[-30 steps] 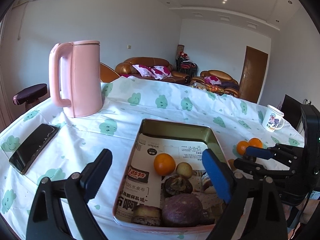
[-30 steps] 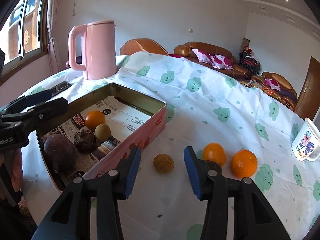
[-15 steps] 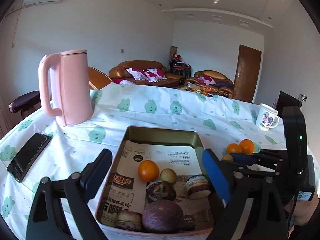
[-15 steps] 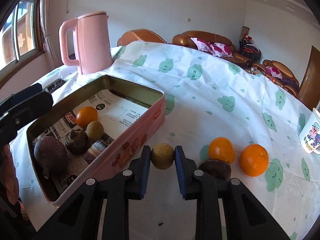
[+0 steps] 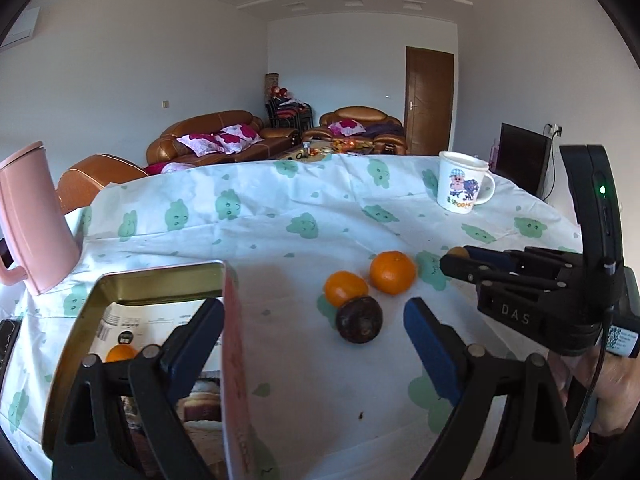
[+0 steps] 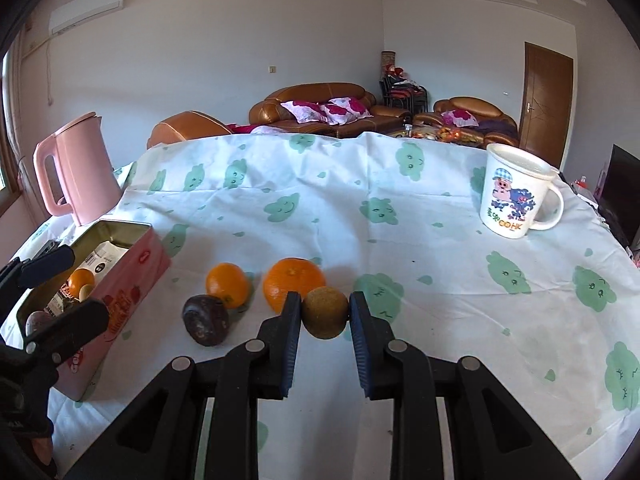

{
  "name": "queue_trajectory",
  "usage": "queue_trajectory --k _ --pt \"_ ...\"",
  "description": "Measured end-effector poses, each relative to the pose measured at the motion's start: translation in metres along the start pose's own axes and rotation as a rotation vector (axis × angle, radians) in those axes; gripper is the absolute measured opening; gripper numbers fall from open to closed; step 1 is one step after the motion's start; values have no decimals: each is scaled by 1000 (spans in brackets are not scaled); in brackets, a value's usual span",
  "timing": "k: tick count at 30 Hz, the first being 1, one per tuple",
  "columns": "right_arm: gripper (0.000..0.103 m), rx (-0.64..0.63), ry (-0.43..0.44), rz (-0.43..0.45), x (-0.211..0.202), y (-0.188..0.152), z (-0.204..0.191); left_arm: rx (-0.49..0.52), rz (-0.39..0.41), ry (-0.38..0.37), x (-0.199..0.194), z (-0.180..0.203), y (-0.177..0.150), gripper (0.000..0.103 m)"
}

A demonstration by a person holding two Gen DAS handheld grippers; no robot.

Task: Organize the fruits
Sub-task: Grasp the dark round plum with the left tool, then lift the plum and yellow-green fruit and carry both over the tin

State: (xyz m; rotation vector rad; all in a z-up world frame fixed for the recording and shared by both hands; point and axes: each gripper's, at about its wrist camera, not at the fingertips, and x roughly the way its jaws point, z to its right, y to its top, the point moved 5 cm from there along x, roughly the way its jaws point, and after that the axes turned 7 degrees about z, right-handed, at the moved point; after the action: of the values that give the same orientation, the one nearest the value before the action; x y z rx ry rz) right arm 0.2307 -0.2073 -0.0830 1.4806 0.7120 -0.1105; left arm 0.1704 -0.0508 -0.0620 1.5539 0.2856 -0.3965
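Note:
My right gripper point(image 6: 325, 312) is shut on a small brown-green round fruit point(image 6: 325, 312) and holds it above the tablecloth. It shows in the left wrist view point(image 5: 460, 258) at the right. Two oranges point(image 6: 228, 285) point(image 6: 294, 282) and a dark purple fruit point(image 6: 206, 320) lie on the cloth just left of it. My left gripper point(image 5: 314, 326) is open and empty, with the dark fruit point(image 5: 359, 319) and the oranges point(image 5: 345, 288) point(image 5: 392, 272) ahead of it. The pink tin tray point(image 5: 234, 340) with several fruits inside stands at the left.
A pink kettle point(image 6: 78, 176) stands at the back left. A white cartoon mug point(image 6: 516, 196) stands at the back right. A dark phone point(image 5: 6, 336) lies at the far left edge. The table carries a white cloth with green prints point(image 6: 360, 208).
The right gripper closed on the brown-green fruit and lifted it. The left gripper swung right, from over the tray to the loose fruits.

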Motion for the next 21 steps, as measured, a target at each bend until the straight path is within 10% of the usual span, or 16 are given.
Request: queue_trajectory --k 10,13,21 --pt "26 2 14 4 -1 -1 2 -29 -203 -73 57 28 -15 71" --pt "26 7 13 5 -1 -1 3 -39 -265 -89 69 29 -21 51" --pt "26 2 47 45 -9 1 0 -66 -230 -112 62 26 -18 39"
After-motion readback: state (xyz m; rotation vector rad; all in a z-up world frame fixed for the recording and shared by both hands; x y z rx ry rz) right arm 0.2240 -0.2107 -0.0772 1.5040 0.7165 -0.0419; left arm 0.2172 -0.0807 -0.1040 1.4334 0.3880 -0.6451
